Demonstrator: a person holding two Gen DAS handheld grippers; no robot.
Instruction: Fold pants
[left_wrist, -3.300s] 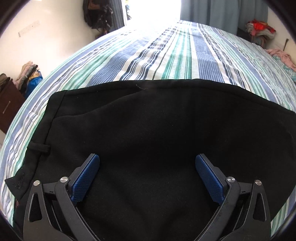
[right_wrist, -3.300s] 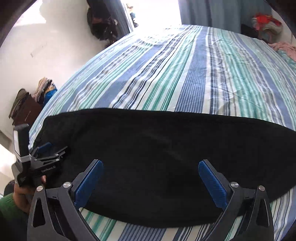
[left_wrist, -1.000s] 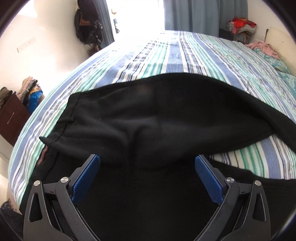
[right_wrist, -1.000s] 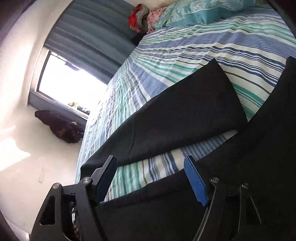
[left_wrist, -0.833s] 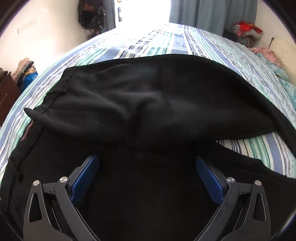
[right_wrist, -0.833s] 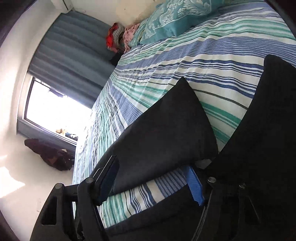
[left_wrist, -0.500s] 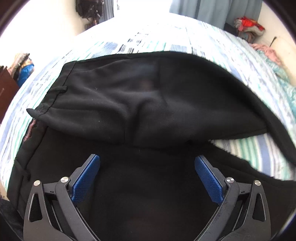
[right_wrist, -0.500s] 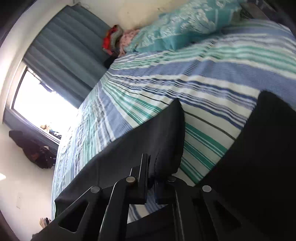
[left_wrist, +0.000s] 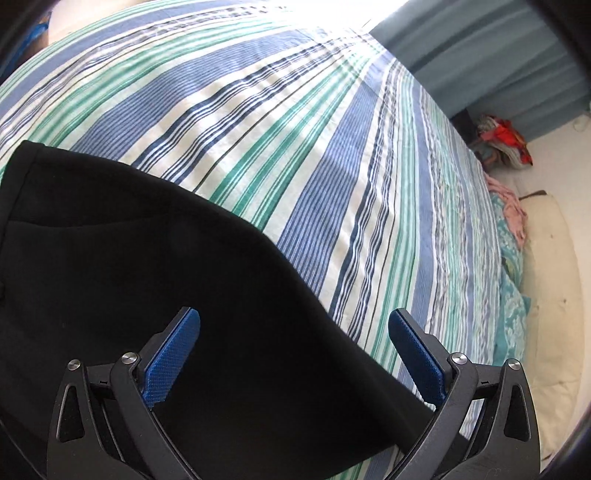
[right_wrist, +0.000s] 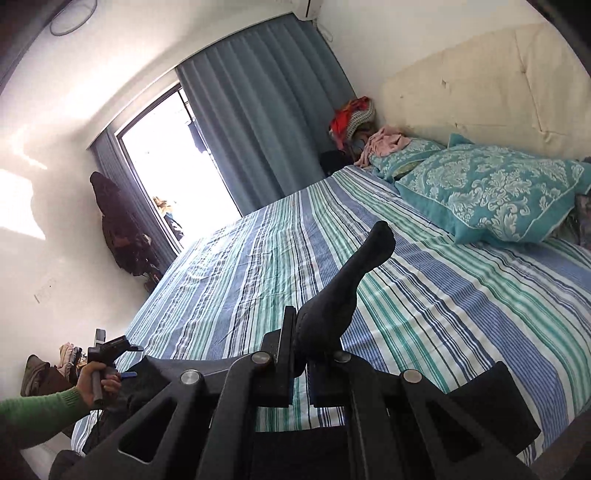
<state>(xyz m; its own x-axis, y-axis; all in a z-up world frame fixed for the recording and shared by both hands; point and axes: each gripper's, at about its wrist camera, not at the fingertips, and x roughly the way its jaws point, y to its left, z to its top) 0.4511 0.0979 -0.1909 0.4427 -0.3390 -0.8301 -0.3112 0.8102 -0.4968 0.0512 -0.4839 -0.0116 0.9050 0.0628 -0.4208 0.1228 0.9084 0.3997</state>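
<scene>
The black pants (left_wrist: 155, 280) lie on the striped bed sheet (left_wrist: 332, 155), filling the lower left of the left wrist view. My left gripper (left_wrist: 293, 350) is open just above them, with blue pads (left_wrist: 173, 347) wide apart and nothing between them. My right gripper (right_wrist: 301, 332) is shut on a lifted leg end of the black pants (right_wrist: 354, 277), which sticks up above the striped sheet (right_wrist: 424, 295). More black cloth (right_wrist: 491, 406) lies below the fingers. The left gripper (right_wrist: 125, 369) shows far left in a hand with a green sleeve.
Teal patterned pillows (right_wrist: 491, 192) lie at the cream headboard (right_wrist: 480, 85). A clothes pile (right_wrist: 351, 118) sits in the corner by blue curtains (right_wrist: 266, 110). Dark bags (right_wrist: 118, 229) hang on the left wall.
My right gripper closed on the pant leg end and lifted it up from the bed. My left gripper swung right, from over the folded waist to the pants' far edge.
</scene>
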